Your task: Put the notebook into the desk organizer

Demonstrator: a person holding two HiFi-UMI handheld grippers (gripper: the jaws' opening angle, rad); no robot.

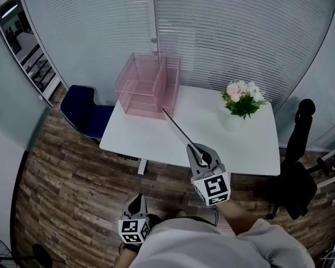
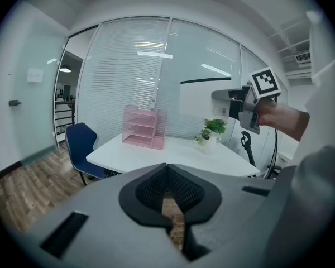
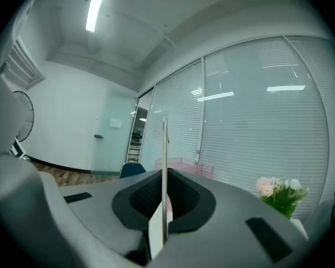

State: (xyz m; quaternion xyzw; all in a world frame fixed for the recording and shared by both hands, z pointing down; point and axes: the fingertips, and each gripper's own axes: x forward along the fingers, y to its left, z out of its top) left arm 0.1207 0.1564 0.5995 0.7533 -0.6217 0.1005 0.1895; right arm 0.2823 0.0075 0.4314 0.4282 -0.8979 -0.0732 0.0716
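Right gripper view, centre: the right gripper (image 3: 164, 176) grasps the thin notebook (image 3: 164, 144) edge-on; low in head view, the left gripper (image 1: 137, 203) is clenched, empty.

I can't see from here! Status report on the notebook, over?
Right gripper shut on notebook, edge-on. Left gripper shut, empty. Notebook not in pink organizer yet. Path clear; flowers off to the side.

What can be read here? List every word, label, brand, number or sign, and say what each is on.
No readable text in any view.
right gripper, on its cube: a black-and-white square marker, a pattern and not letters.
left gripper, on its cube: the same kind of marker.
notebook, seen edge-on: no print shows.
pink desk organizer: no label visible.
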